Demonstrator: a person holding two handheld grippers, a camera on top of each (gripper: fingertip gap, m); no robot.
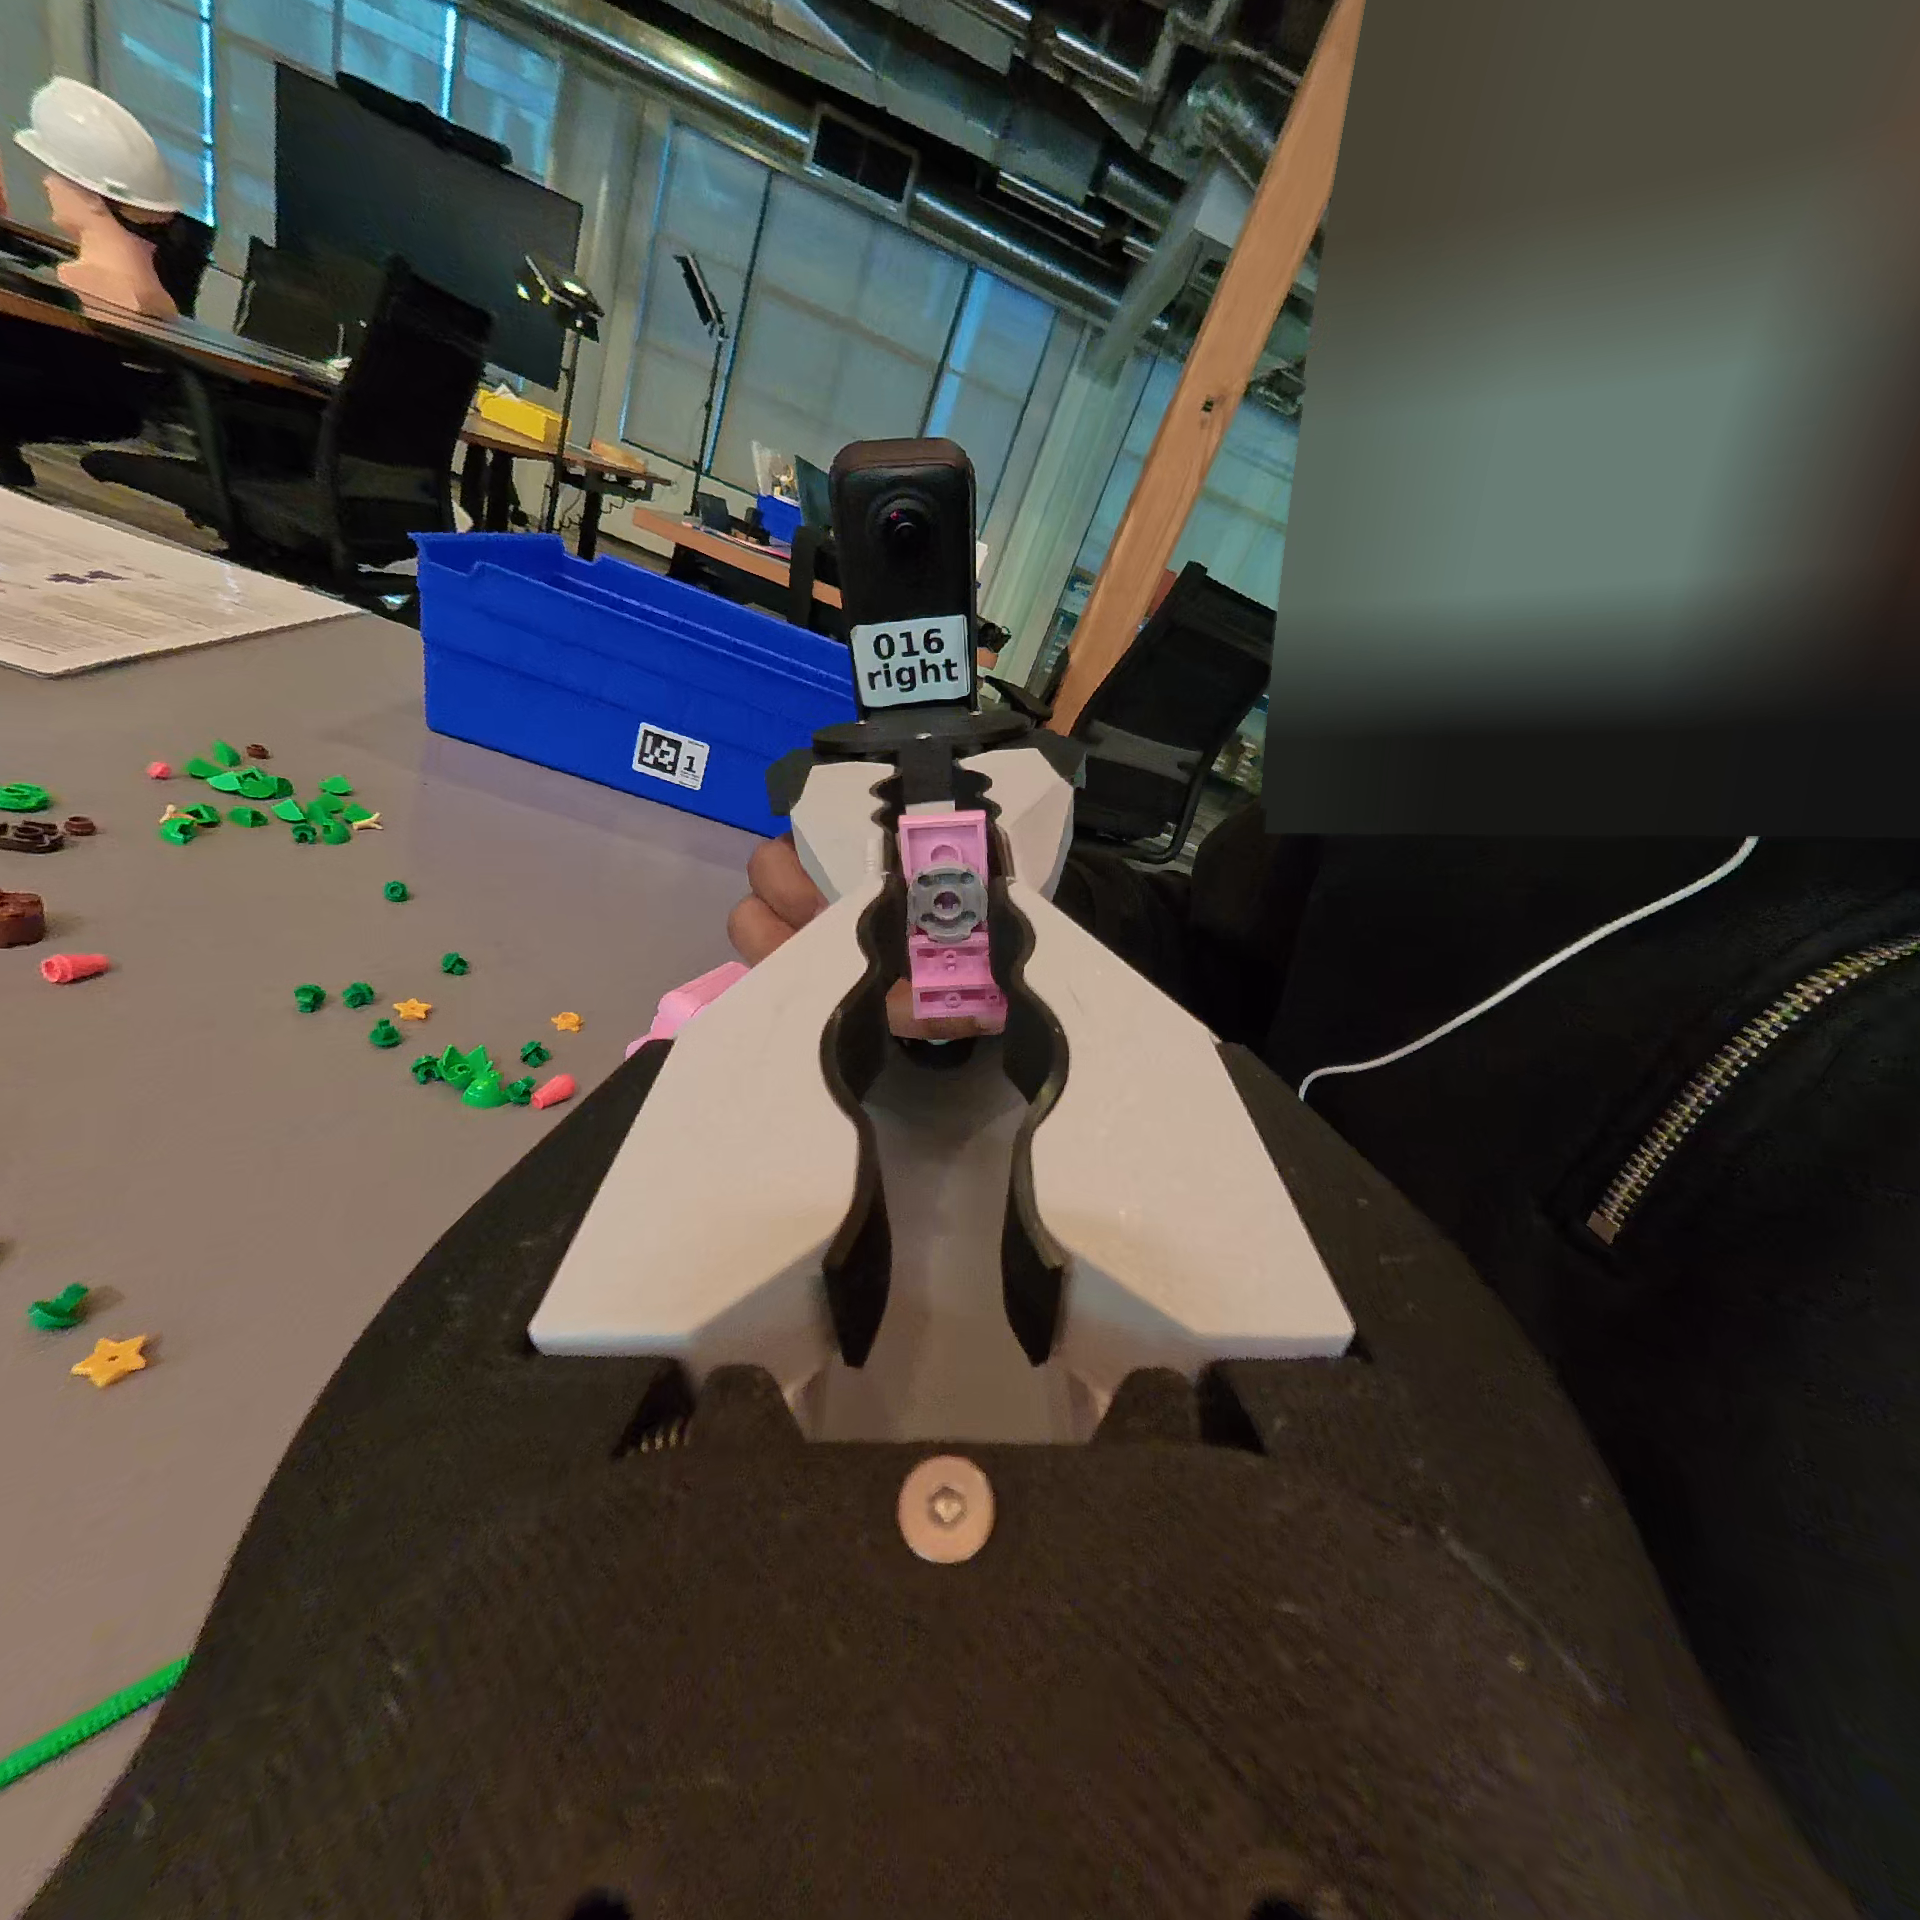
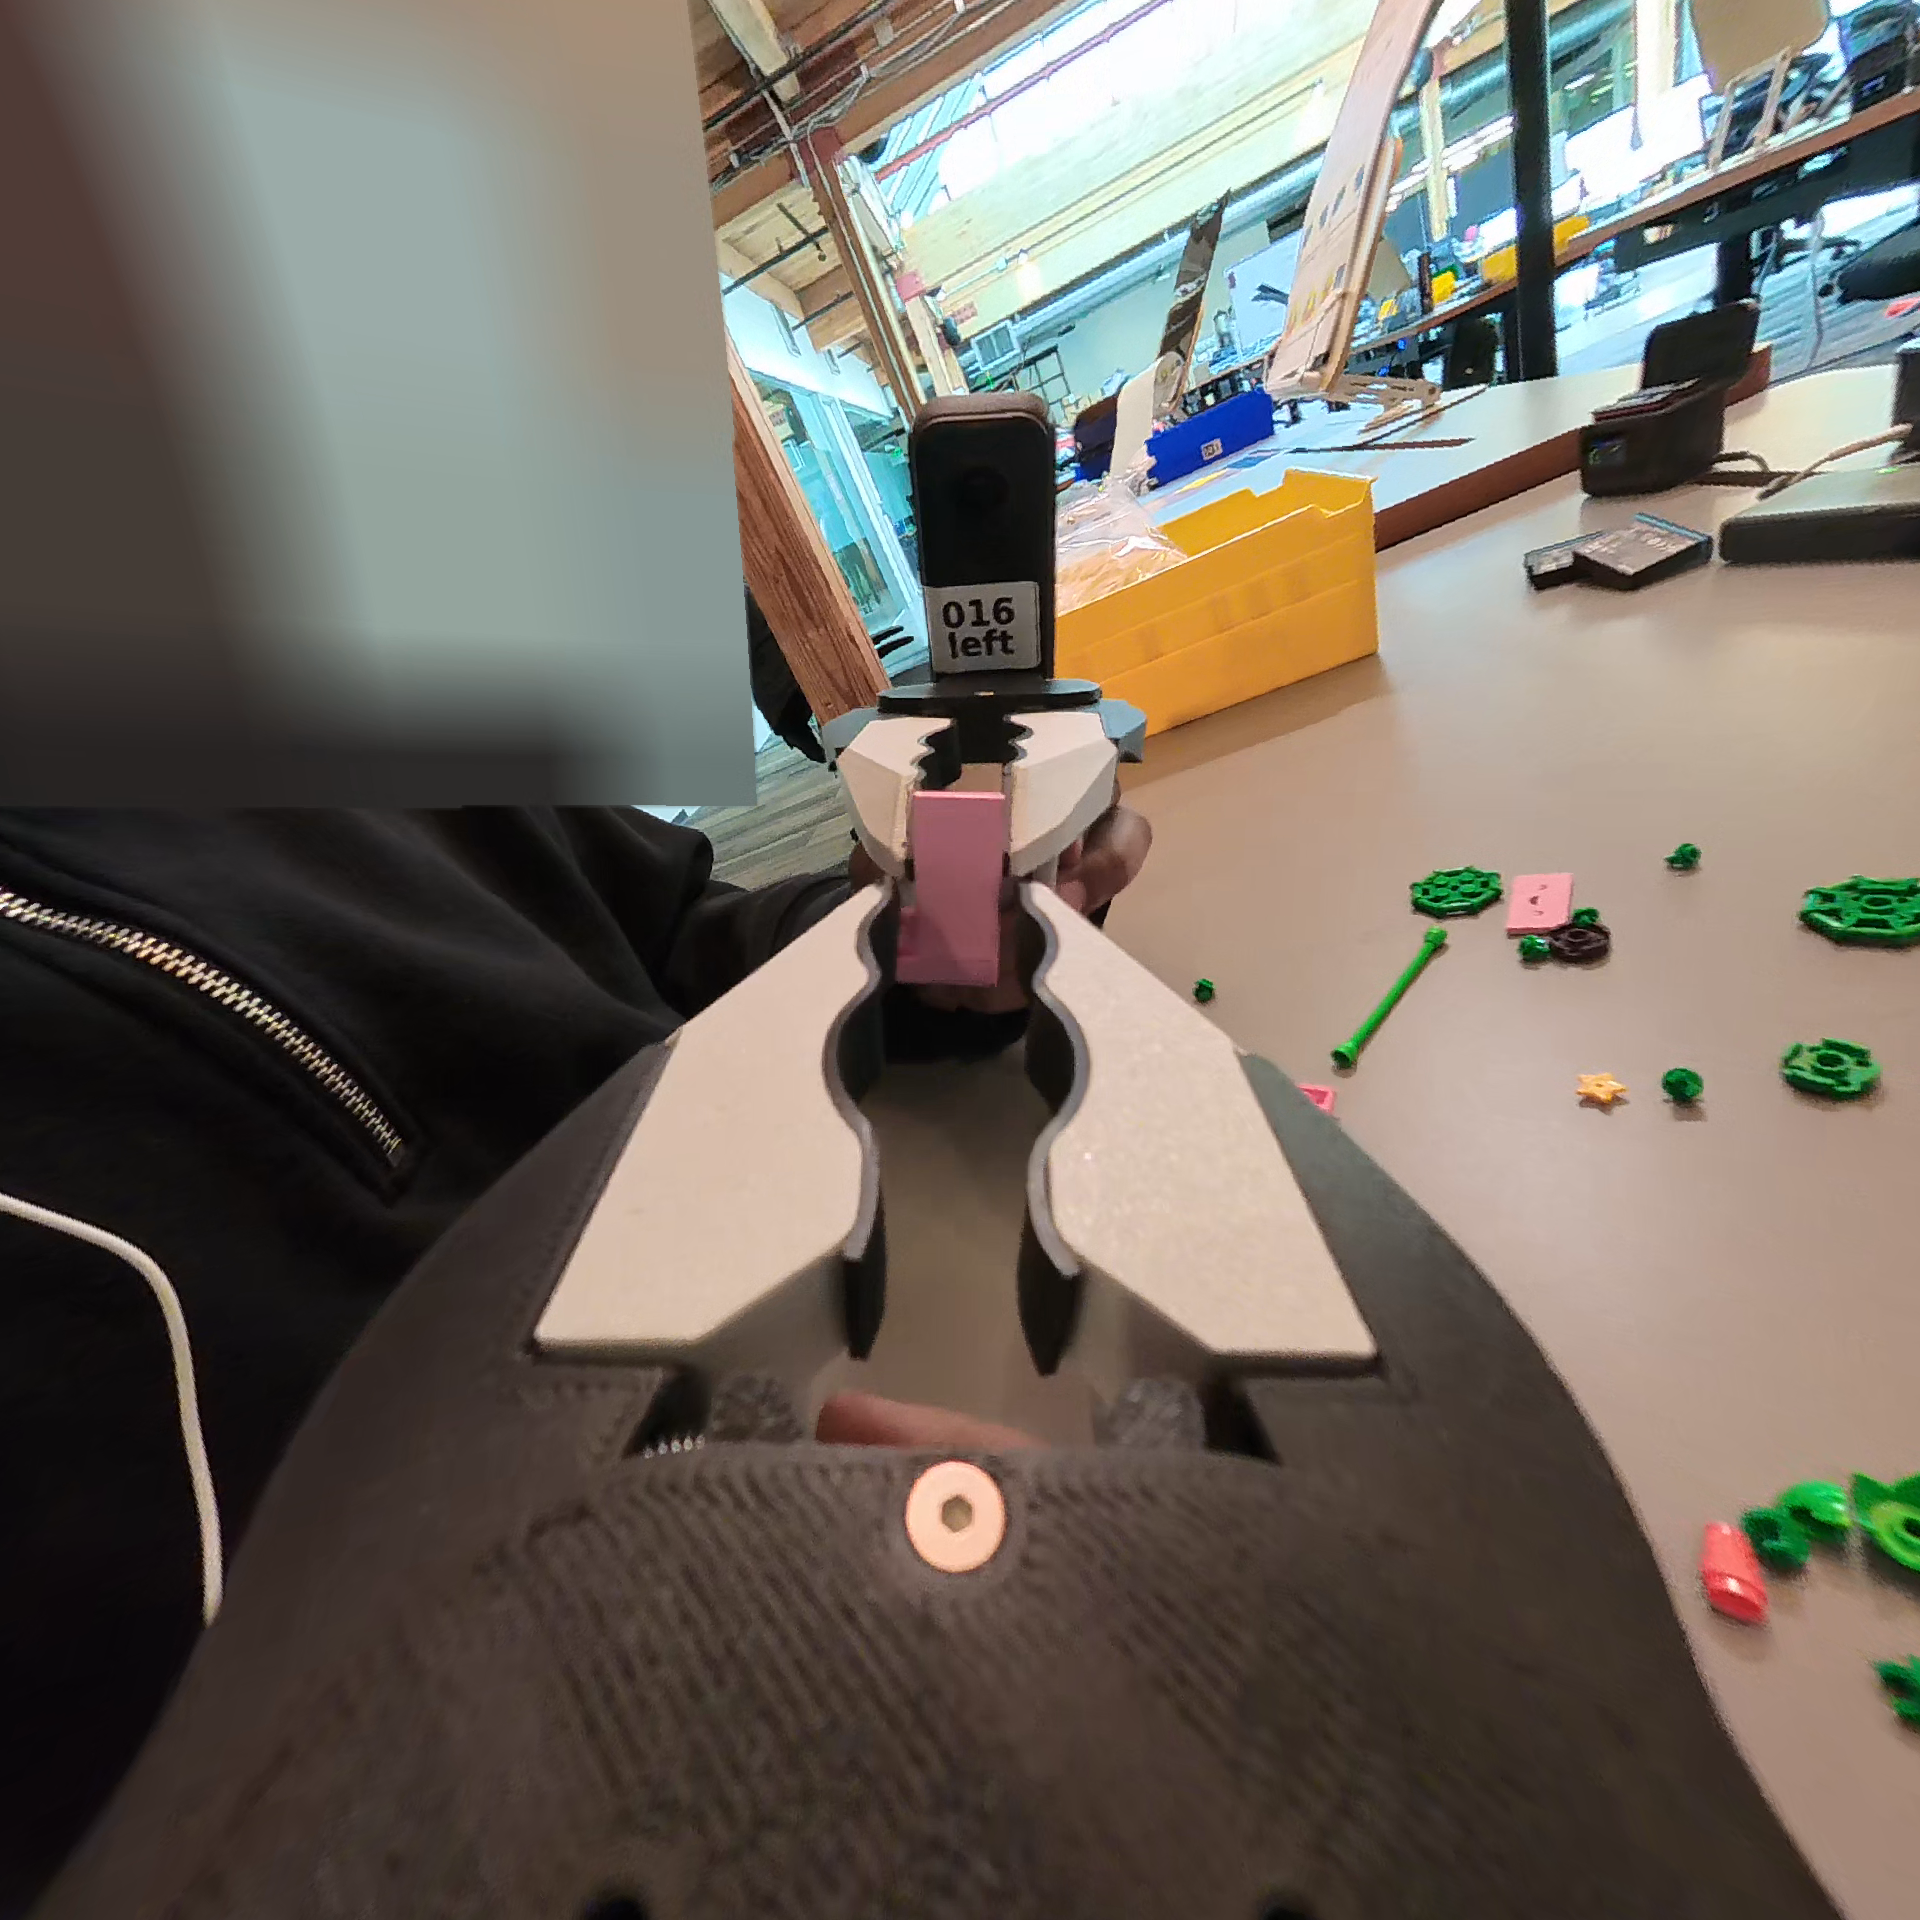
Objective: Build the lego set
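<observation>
A pink lego assembly [image 1: 951, 977] is held in the air between the two grippers, which face each other tip to tip. In the left wrist view its underside faces me, with a grey round piece [image 1: 943, 902] on it. My left gripper [image 1: 945, 935] is shut on its lower part. The right gripper [image 1: 940, 821] closes on its upper end. In the right wrist view I see the smooth pink back [image 2: 956, 883]. My right gripper [image 2: 951, 925] is shut on it, and the left gripper [image 2: 956, 800] grips it from the far side.
Loose green pieces [image 1: 270, 795], a yellow star [image 1: 109, 1359] and a blue bin [image 1: 582, 665] are on the grey table. A yellow bin [image 2: 1226, 613], a green rod [image 2: 1387, 997], a pink plate [image 2: 1538, 902] and green round pieces [image 2: 1865, 909] lie right. A person's black jacket [image 1: 1558, 1143] is close behind. My left and right fingertips are right by each other.
</observation>
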